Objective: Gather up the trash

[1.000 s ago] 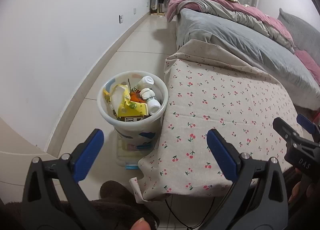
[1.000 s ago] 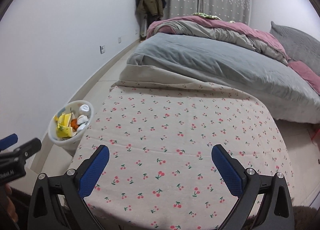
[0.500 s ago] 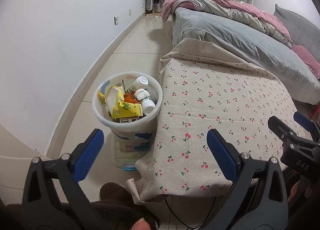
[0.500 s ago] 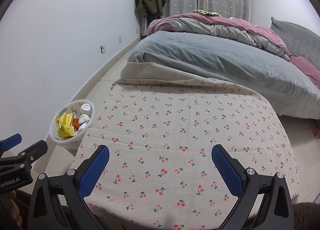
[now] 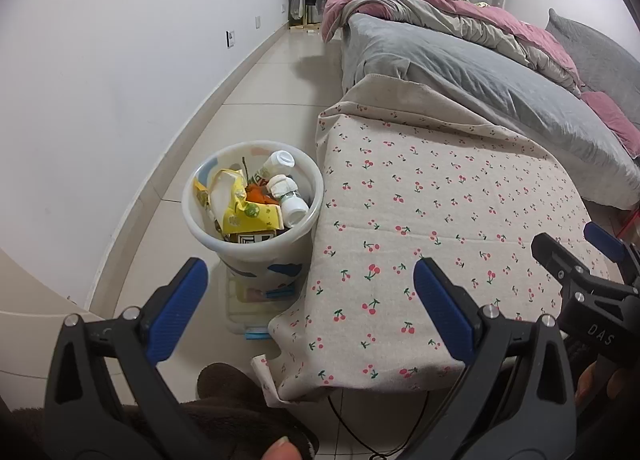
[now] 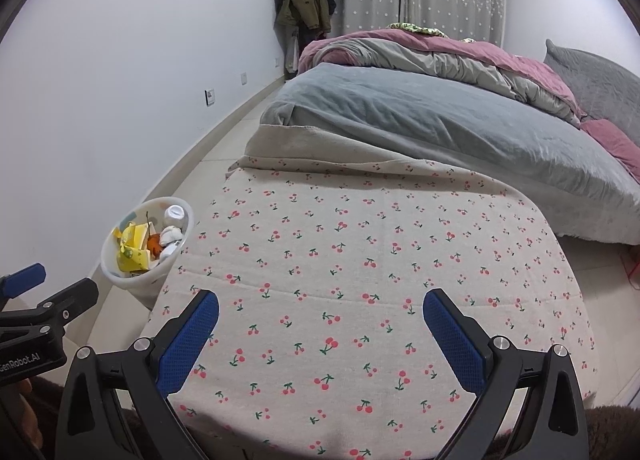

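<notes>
A white plastic bin (image 5: 256,252) stands on the floor against the left side of a table covered in a cherry-print cloth (image 5: 440,220). It holds yellow wrappers (image 5: 240,208), white bottles (image 5: 286,196) and an orange scrap. In the right wrist view the bin (image 6: 132,282) shows at the table's left edge. My left gripper (image 5: 308,280) hangs open and empty near the table's front left corner, short of the bin. Over the front of the cloth (image 6: 360,280) my right gripper (image 6: 320,320) is open and empty.
A bed (image 6: 460,120) with grey and pink bedding lies behind the table. A white wall (image 5: 100,80) runs along the left, with tiled floor (image 5: 264,92) between wall and bed. Coats (image 6: 308,0) hang in the far corner. A clear box (image 5: 248,308) sits under the bin.
Both grippers have drawn back and up a little; bin and table look slightly farther off. Neither gripper's opening has changed and nothing was picked up.
</notes>
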Demonstrator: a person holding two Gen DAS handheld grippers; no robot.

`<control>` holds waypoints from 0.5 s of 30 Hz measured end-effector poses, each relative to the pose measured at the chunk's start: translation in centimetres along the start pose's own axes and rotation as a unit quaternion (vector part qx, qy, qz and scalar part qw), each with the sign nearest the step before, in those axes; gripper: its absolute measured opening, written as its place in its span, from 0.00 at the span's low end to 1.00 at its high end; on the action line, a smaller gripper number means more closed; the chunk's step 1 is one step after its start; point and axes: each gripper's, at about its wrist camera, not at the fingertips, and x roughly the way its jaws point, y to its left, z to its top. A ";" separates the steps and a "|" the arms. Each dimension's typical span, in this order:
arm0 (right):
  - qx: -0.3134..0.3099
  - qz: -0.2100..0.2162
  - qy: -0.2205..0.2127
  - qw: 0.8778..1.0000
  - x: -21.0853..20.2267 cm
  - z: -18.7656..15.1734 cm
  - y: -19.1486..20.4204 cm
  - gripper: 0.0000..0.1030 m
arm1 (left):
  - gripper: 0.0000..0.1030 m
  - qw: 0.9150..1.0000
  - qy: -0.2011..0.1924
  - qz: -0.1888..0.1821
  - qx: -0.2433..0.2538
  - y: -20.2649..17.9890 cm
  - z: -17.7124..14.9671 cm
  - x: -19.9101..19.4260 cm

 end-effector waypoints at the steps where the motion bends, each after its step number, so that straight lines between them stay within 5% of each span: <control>1: 0.000 0.001 0.000 1.000 0.0 0.0 0.0 1.00 | 0.99 1.000 0.000 0.000 0.000 0.0 0.0 0.0; 15: 0.003 0.005 0.003 1.000 0.0 -0.1 0.0 1.00 | 0.99 1.000 0.001 0.000 -0.001 0.1 -0.1 0.0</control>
